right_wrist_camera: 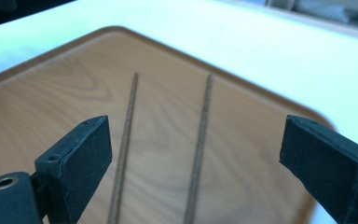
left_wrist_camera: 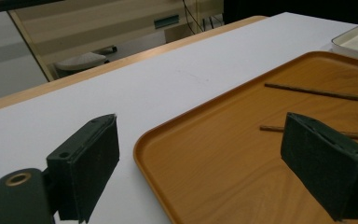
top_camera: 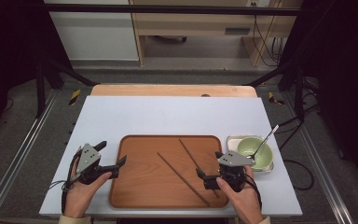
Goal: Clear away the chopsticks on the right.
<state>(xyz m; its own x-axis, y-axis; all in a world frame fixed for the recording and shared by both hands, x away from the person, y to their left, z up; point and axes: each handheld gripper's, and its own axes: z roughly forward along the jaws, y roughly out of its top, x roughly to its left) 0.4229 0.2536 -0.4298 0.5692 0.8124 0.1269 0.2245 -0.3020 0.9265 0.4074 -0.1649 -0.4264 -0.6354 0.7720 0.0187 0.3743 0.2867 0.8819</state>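
With both chopsticks (top_camera: 186, 168) lying loose and roughly parallel on the wooden tray (top_camera: 135, 186) on the worktop (top_camera: 168, 116), and the right gripper (top_camera: 208, 178) and left gripper (top_camera: 113, 157) each held with fingers spread wide and empty, the placing step is judged complete, and withdrawal from the tray is called for next.

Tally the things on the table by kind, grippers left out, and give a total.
Chopsticks: 2
Wooden tray: 1
Green bowl: 1
Spoon: 1
White dish under the bowl: 1
Total: 6
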